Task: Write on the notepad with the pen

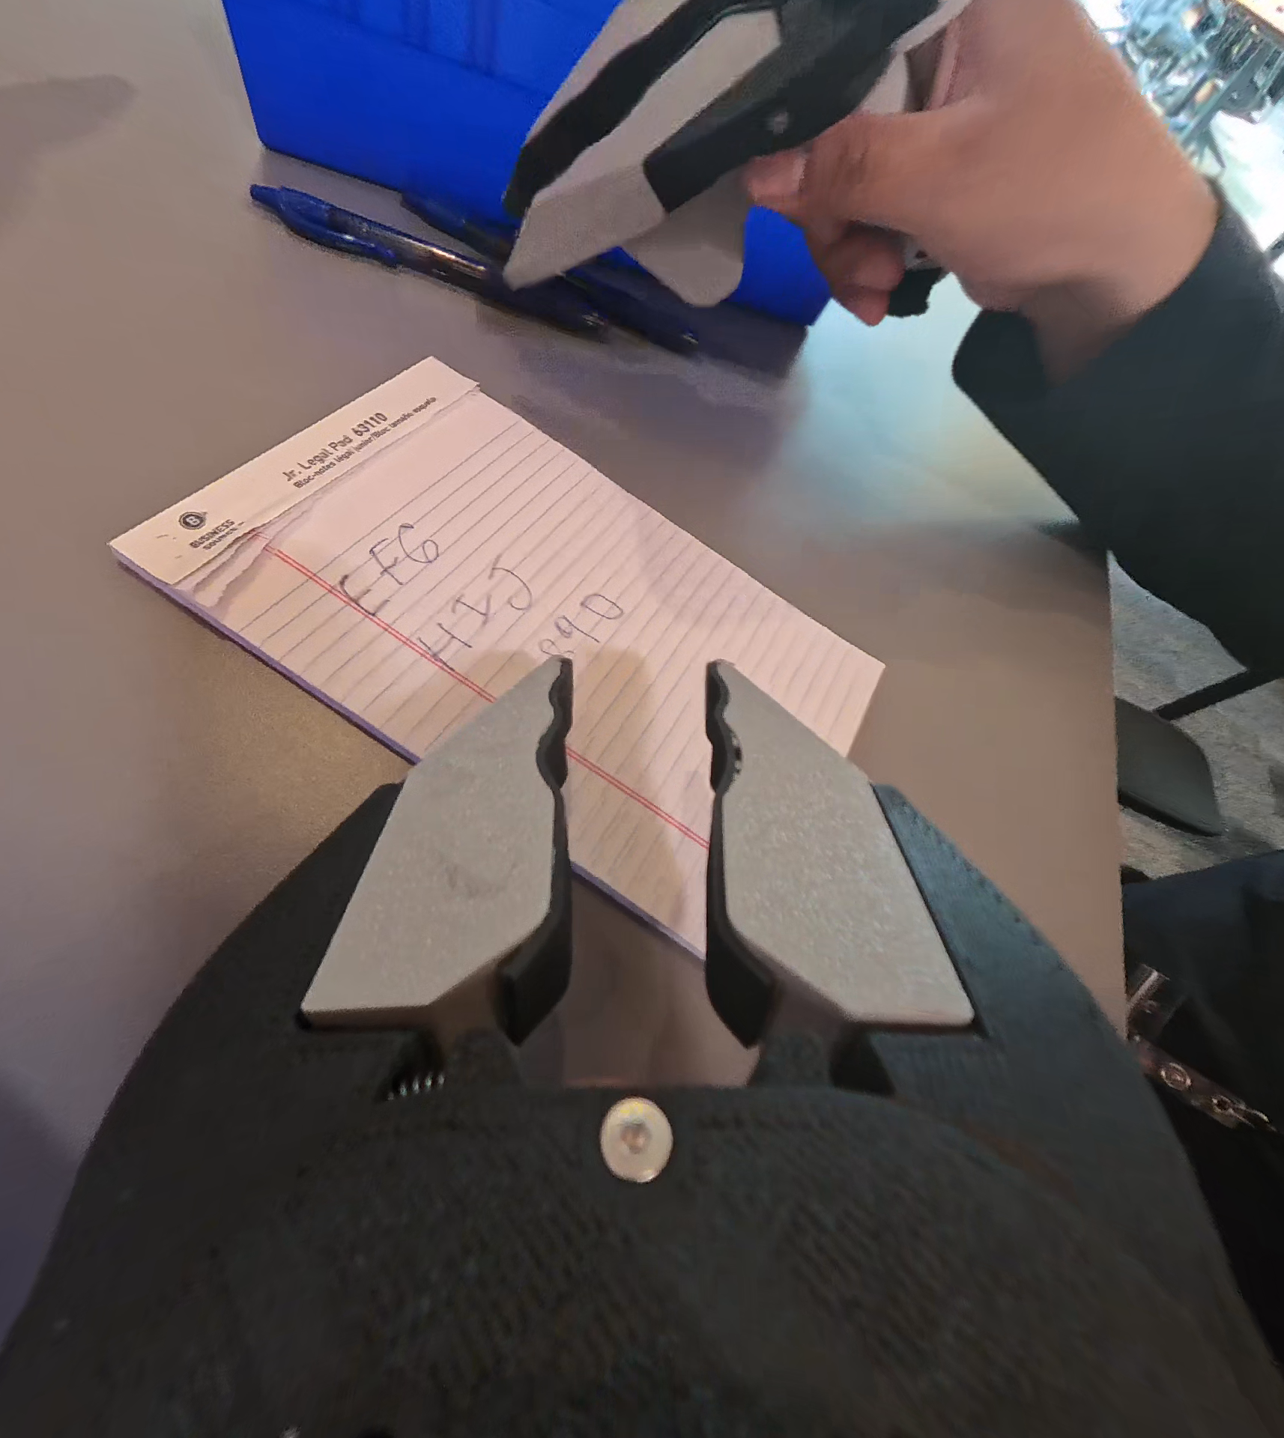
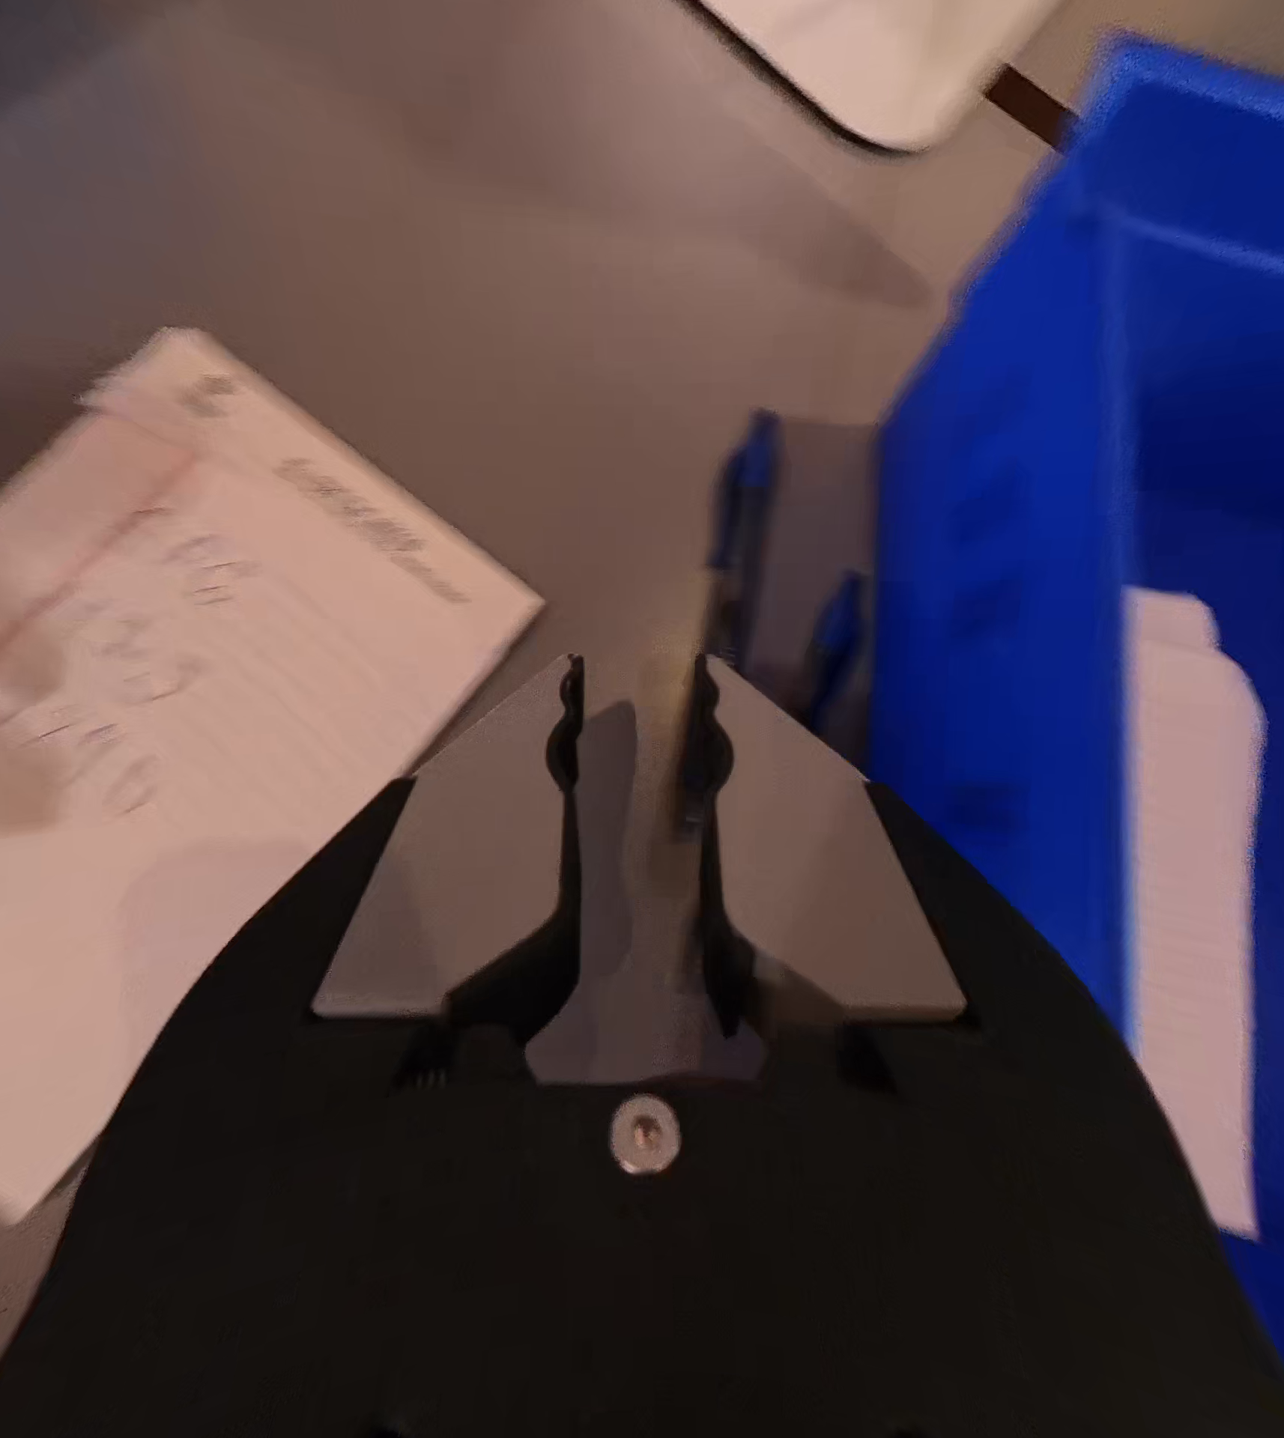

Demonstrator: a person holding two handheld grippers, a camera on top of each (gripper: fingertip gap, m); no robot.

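A white lined notepad (image 1: pixel 545 545) lies on the grey table with some handwriting on its top sheet. My left gripper (image 1: pixel 639 677) is open and empty, just above the pad's near end. Two blue pens (image 1: pixel 390 233) lie side by side on the table, between the pad and a blue bin. My right gripper (image 1: pixel 608 280), held by a hand, hovers open just above the pens. In the blurred right wrist view the right gripper (image 2: pixel 639 669) is open; one pen (image 2: pixel 740 506) runs ahead beside its right finger, the other pen (image 2: pixel 837 630) lies nearer the bin, and the notepad (image 2: pixel 234 661) is on the left.
A blue plastic bin (image 1: pixel 405 93) stands right behind the pens; in the right wrist view the bin (image 2: pixel 1090 467) holds a white object (image 2: pixel 1184 856). The table's right edge (image 1: pixel 1090 622) drops to carpet. A white item (image 2: pixel 857 62) lies at the far side. One gripper's finger ends stand about 15 centimeters off the other's.
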